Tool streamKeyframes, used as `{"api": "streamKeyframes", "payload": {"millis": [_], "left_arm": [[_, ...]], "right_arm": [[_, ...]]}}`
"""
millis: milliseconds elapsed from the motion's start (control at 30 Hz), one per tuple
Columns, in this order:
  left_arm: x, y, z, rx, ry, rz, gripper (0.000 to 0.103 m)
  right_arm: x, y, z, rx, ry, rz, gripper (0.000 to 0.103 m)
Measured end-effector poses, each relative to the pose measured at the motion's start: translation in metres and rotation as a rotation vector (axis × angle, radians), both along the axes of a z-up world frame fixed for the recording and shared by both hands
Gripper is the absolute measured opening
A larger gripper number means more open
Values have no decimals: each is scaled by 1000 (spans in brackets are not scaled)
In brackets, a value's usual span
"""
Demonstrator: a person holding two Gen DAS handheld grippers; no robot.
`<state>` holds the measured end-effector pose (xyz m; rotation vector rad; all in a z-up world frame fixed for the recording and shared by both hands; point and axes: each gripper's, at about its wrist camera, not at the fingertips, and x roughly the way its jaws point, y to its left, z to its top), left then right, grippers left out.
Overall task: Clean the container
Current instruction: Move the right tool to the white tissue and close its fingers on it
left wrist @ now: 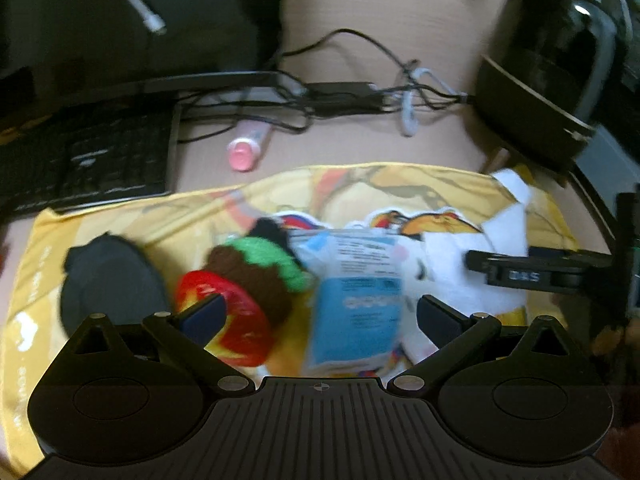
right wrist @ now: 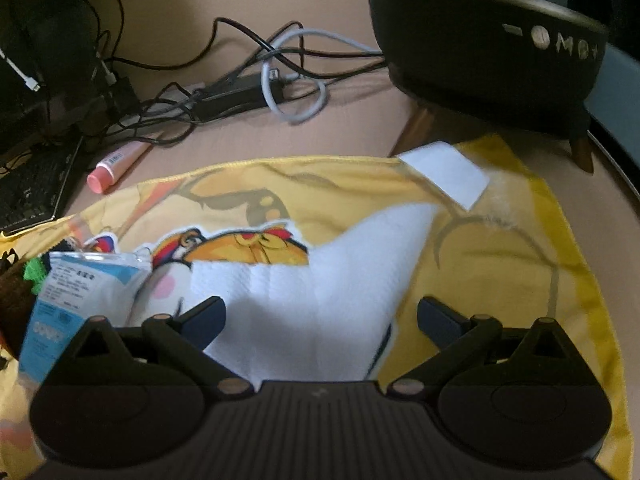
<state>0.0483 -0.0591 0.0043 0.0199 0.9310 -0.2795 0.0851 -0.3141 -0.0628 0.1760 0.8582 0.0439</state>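
Holds the left gripper (left wrist: 320, 312) spread wide above a yellow cloth (left wrist: 120, 216) printed with cartoon figures, with nothing pinched between the fingers. Looks down past them onto a blue and white packet (left wrist: 352, 280) lying flat on the cloth, blurred, its print unreadable. Just left of the packet and touching it, shows a knitted toy (left wrist: 256, 276) in red, brown and green layers, tipped on its side. Further left, near the cloth's edge, shows a dark round dish or lid (left wrist: 112, 280). Looks likely to be the container, though cannot tell for sure through the blur.

Holds the right gripper (right wrist: 320, 312) spread wide as well, gripping nothing, above a crumpled white paper towel (right wrist: 320, 280) that lies on the cloth to the right of the packet. Appears in the left wrist view too, as a black bar at the right edge, over the towel.

Beyond the cloth, on the bare tan desk (left wrist: 360, 148): a tube with a pink cap (left wrist: 244, 152) lying on its side, a black keyboard (left wrist: 88, 156) at the left, a tangle of black and white cables (left wrist: 344, 96) at the back, and a round black device on wooden legs (left wrist: 548, 72) at the right, close to the cloth's far corner.
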Motion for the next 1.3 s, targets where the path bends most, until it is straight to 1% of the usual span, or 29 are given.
{"api": "streamKeyframes", "payload": {"millis": [100, 200, 233, 300, 367, 433, 467, 533, 600, 667, 733, 767, 833, 967, 1067, 1100, 1133, 1167, 1200, 1267, 1300], "left_arm": [[1, -12, -4, -21, 12, -78, 103], [6, -17, -5, -28, 19, -100, 103], [8, -15, -7, -45, 30, -103, 103], [11, -11, -11, -91, 67, -110, 103], [15, -5, -19, -137, 125, -121, 103], [18, -2, -25, -154, 166, -129, 103], [19, 0, -26, -154, 171, -130, 103], [18, 3, -22, -163, 154, -142, 103], [17, 3, -16, -165, 125, -172, 103], [16, 1, -12, -158, 112, -214, 103], [15, -4, -11, -135, 114, -256, 103], [15, -5, -12, -123, 122, -270, 103], [14, -4, -14, -122, 141, -286, 103], [13, 10, -21, -163, 178, -268, 103], [14, 25, -26, -206, 202, -202, 103], [14, 29, -27, -217, 206, -183, 103], [14, 31, -28, -219, 208, -165, 103], [13, 33, -29, -217, 209, -148, 103], [12, 35, -30, -216, 216, -135, 103], [12, 35, -31, -219, 230, -121, 103], [12, 34, -30, -226, 226, -118, 103]], "right_arm": [[0, 2, -3, -40, -7, 10, 103], [4, 15, -4, -126, 16, 20, 103], [2, 15, -4, -122, 8, 6, 103], [1, 16, -5, -127, -5, 2, 103], [0, 16, -6, -129, -17, 5, 103], [-2, 16, -7, -137, -32, 12, 103], [-3, 16, -7, -142, -40, 15, 103], [-5, 26, -5, -209, -61, 46, 103], [-7, 36, -2, -276, -82, 77, 100], [-9, 46, 0, -343, -103, 108, 88], [-11, 56, 2, -409, -124, 139, 87], [-8, 56, 3, -400, -116, 130, 88], [2, 50, 5, -346, -80, 105, 88], [18, 33, 3, -224, -43, 94, 86], [18, 25, 2, -154, -36, 114, 74], [15, 25, 2, -165, -41, 130, 72], [12, 26, 3, -176, -47, 147, 64], [9, 25, 5, -172, -45, 163, 51], [5, 25, 6, -172, -39, 175, 47], [-2, 26, 9, -197, -33, 207, 30], [-5, 27, 9, -221, -37, 227, 27]]}}
